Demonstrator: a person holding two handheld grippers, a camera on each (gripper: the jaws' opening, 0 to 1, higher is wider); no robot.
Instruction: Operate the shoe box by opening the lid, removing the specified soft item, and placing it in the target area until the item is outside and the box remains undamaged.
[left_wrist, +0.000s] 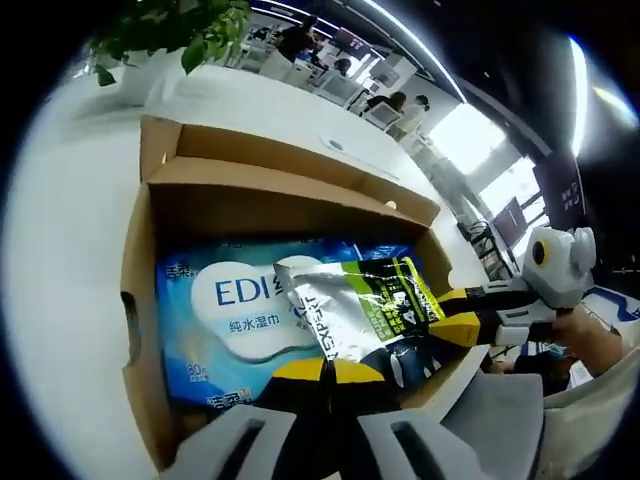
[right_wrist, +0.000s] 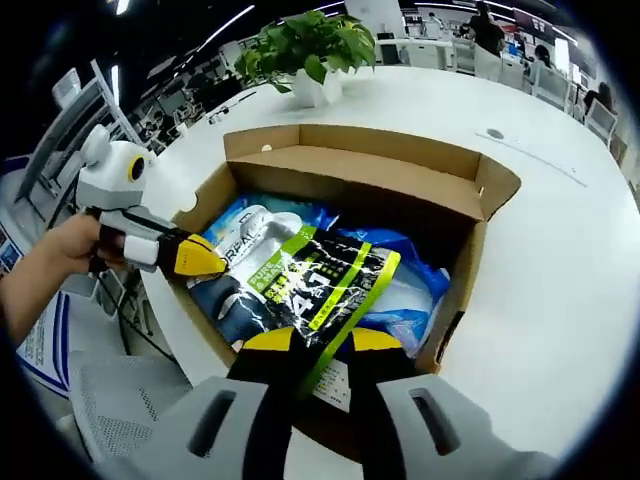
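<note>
An open cardboard shoe box (left_wrist: 138, 300) (right_wrist: 470, 215) lies on a white table, its lid folded back. Inside, a blue wet-wipes pack (left_wrist: 235, 310) (right_wrist: 410, 275) lies flat. A silver, green and black soft pouch (left_wrist: 365, 305) (right_wrist: 320, 275) is raised above the pack. My left gripper (left_wrist: 327, 370) (right_wrist: 205, 258) is shut on one end of the pouch. My right gripper (right_wrist: 322, 342) (left_wrist: 447, 313) grips the opposite end, with the pouch's edge between its yellow-tipped jaws. A hand holds the left gripper in the right gripper view.
A potted green plant (right_wrist: 310, 45) (left_wrist: 170, 30) stands on the white table (right_wrist: 560, 250) (left_wrist: 60, 260) beyond the box. A grey chair (right_wrist: 110, 400) sits beside the table's near edge. Desks and people are far behind.
</note>
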